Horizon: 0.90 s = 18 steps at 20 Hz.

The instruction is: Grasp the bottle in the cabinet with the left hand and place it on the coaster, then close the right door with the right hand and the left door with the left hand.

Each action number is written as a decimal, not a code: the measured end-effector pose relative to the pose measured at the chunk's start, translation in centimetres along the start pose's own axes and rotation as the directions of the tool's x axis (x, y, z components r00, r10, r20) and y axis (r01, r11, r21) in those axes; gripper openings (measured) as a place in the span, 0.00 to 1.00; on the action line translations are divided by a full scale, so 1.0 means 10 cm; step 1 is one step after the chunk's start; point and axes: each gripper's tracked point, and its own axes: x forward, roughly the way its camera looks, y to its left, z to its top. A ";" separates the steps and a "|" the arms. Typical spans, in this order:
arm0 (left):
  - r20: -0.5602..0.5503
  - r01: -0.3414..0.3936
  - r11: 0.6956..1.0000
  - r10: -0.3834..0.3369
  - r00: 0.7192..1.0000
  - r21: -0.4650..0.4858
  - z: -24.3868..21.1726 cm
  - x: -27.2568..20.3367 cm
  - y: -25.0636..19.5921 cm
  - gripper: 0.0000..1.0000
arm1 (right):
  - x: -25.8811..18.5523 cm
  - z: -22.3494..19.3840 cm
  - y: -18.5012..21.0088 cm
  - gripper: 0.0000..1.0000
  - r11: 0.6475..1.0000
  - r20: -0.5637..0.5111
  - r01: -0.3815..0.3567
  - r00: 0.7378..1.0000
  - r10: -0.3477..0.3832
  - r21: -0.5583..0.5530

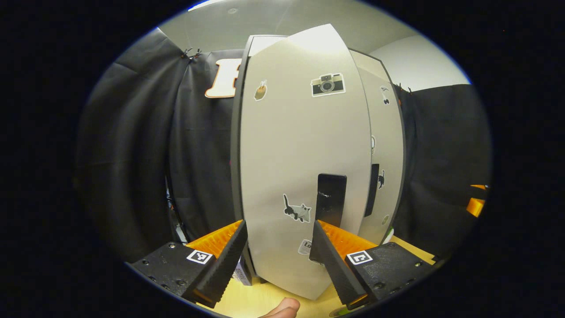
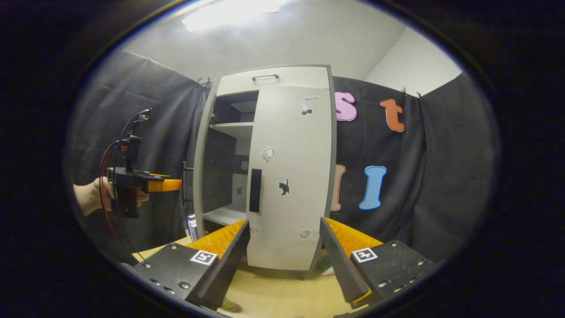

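**Left door ajar, left gripper right at its face**

Doors decide the coming move. In the right gripper view the cabinet (image 2: 269,168) stands on the wooden table (image 2: 282,291) with its right door (image 2: 293,176) lying flush across the front, apparently closed, while the left half gapes and bare shelves show inside. In the left gripper view the left door (image 1: 304,168) swings out toward the camera, its outer face with the camera sticker and cat sticker broad in front and its dark handle (image 1: 331,198) upright near the free edge.

The left gripper (image 1: 279,245) sits close to that panel, fingers spread wide and holding nothing; the door's lower face lies between them, though whether either finger touches it I cannot tell. Its right finger (image 1: 329,254) is just below the handle. From the right gripper view, the left gripper (image 2: 176,184) appears at the far left in a hand (image 2: 90,196), its tip at the door's edge beside the open cabinet.

The right gripper (image 2: 284,249) hangs back from the cabinet, jaws wide apart and empty, facing the right door.

The bottle and coaster I cannot make out with confidence; a green scrap shows low beside the cabinet's right foot.

Judging from this, the left door is the step in hand. Its long axis is vertical, hinged at the cabinet's left side, so the push should go forward against the outer face near the handle edge, and the left gripper is by far the nearer.
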 end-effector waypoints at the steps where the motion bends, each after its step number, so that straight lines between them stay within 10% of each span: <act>1: 0.007 0.006 1.000 -0.006 1.000 0.008 0.02 0.02 -0.06 0.95 | -0.01 -0.02 0.00 0.96 1.000 -0.007 0.001 1.000 -0.001 0.002; 18: 0.032 -0.037 0.999 0.036 0.999 0.029 -0.16 -0.65 -0.28 0.91 | -0.14 0.00 0.06 0.96 0.989 0.013 0.147 0.989 -0.147 0.015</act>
